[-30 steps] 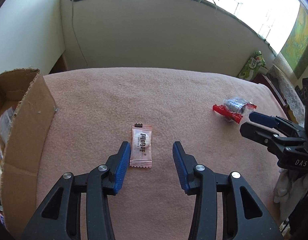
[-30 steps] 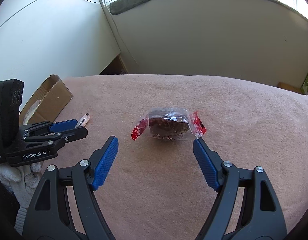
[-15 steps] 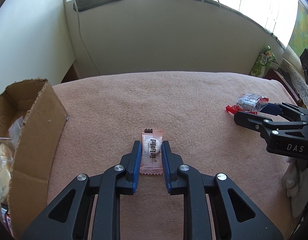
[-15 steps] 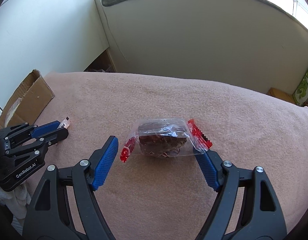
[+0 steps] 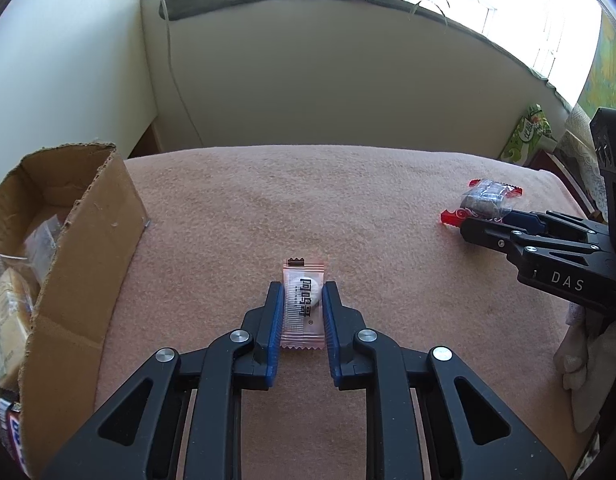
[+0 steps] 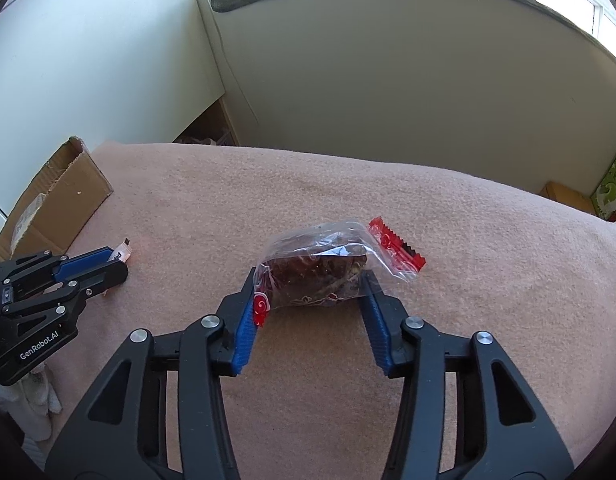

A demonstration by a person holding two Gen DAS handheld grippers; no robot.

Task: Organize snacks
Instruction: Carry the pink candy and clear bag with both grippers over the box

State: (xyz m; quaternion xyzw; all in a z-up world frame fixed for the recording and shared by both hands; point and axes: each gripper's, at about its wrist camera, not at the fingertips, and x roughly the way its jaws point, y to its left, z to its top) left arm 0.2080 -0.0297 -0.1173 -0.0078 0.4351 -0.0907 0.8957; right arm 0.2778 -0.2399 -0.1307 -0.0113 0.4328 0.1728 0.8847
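The pink sachet point(image 5: 302, 307) lies flat on the blanket-covered counter point(image 5: 348, 200), directly between the blue pads of the left tool point(image 5: 302, 300). That tool is narrowed down onto the sachet's long edges and grips it; the sachet has not left the surface.

The clear date packet point(image 6: 324, 270), with red crimped ends, sits between the pads of the right tool point(image 6: 310, 286). Its jaws have just been closing on the packet. The left pad touches the red end; the right pad meets the clear wrap. Whether the grip is firm cannot be told.

Step in hand: simultaneous pick-up of two snacks, one per tool. This appears to be the grasp stage, with transport not yet begun.

Next move, as judged:
1. Finish the right-hand squeeze so that the bulky middle is caught and not just loose film.
2. Lift both items straight up, clear of the blanket.
3. Carry them toward the cardboard box point(image 5: 87, 240), well to the left of the left tool.

The box stands open at the counter's left edge. It already holds several wrapped snacks point(image 5: 11, 292); their kinds cannot be told. Its near wall is torn and leans outward.
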